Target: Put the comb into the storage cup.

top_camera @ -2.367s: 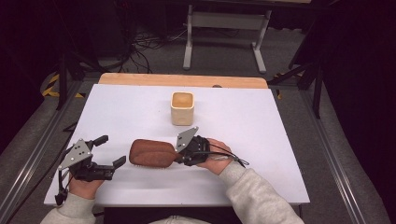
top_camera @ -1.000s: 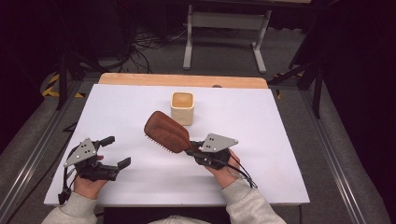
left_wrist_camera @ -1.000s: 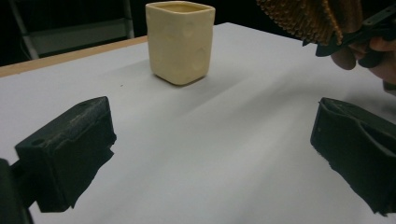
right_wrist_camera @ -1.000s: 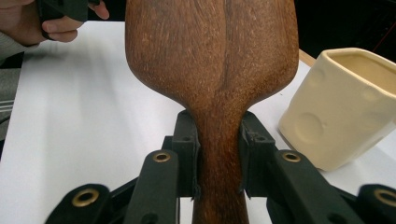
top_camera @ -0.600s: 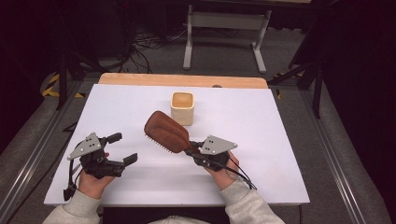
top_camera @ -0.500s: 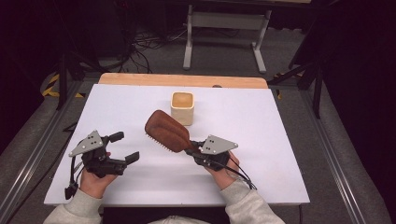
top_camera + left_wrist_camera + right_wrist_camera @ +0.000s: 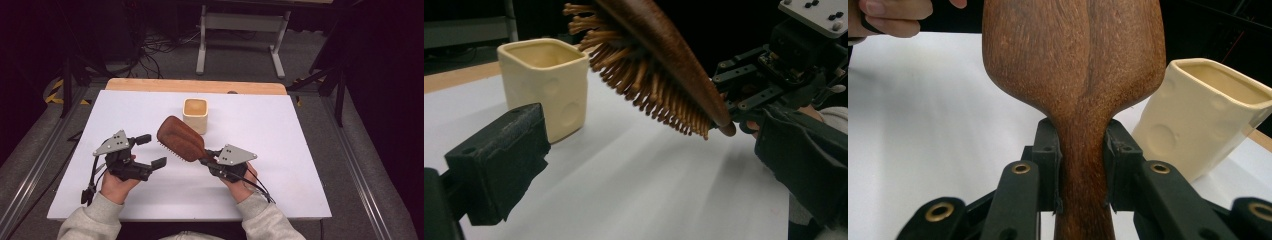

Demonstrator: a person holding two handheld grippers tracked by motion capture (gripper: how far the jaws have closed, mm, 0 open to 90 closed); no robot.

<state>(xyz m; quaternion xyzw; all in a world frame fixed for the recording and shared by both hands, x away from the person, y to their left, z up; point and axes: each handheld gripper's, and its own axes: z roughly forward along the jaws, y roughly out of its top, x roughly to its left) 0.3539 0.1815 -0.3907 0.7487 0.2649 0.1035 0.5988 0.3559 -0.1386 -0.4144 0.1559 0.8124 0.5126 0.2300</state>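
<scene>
Pinching the wooden hairbrush (image 7: 181, 138) by its handle, the right gripper (image 7: 212, 161) holds it tilted above the white table (image 7: 300, 150), just near the cream cup (image 7: 195, 114). Left gripper (image 7: 150, 150) hovers close by, jaws spread wide.

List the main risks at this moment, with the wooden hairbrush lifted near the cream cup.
1. The right gripper clamps only the narrow handle of the brown wooden hairbrush; the heavy head could pivot or slip.
2. The raised brush head is close to the cream square ceramic cup and might knock it.
3. The open left gripper sits near the bristles; the two could collide.
</scene>
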